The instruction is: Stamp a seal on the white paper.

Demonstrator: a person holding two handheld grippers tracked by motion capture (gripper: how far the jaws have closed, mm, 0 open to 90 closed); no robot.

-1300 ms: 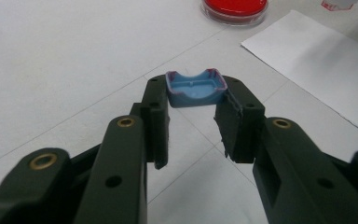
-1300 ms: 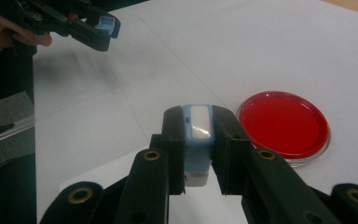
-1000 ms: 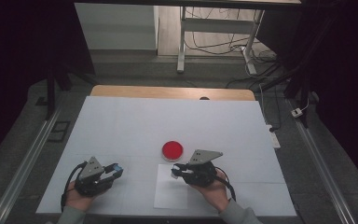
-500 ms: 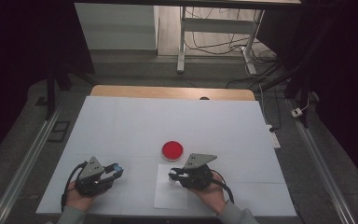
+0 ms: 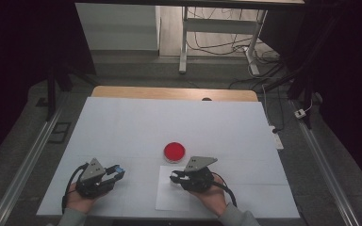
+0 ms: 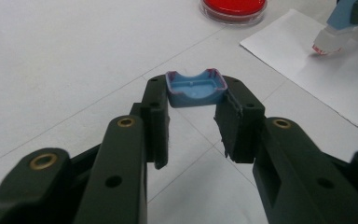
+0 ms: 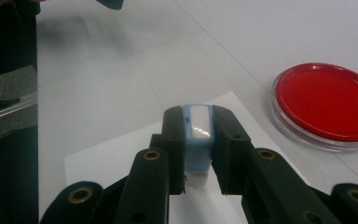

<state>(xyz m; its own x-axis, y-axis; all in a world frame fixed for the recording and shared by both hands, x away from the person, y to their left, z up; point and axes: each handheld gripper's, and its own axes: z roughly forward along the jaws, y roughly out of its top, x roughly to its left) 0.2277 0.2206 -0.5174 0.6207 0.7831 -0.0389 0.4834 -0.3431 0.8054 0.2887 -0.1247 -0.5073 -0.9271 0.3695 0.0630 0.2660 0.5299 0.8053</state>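
Close in, right gripper (image 7: 198,154): black jaws clamped on a small blue plastic stamp (image 7: 198,135), rounded-rectangular, with a glossy white label on its top face. Stamp held upright, its pale lower end down at a white paper sheet (image 5: 172,195); whether it touches the sheet cannot be told. Sheet lies flat, matte, near the front edge of the tabletop (image 5: 122,122), right of middle.

Left gripper (image 6: 193,100): jaws closed on a blue plastic cap (image 6: 196,87), a shallow open tray shape with a scooped rim and purplish edges, hollow side up, nothing in it. Seen from above, this gripper (image 5: 115,172) sits toward the front left corner, well apart from the right one (image 5: 175,178).

Beyond the sheet, toward mid-table: round clear petri dish (image 5: 175,151), shallow, holding a smooth flat red fill. Tabletop is white, matte, crossed by faint seam lines.
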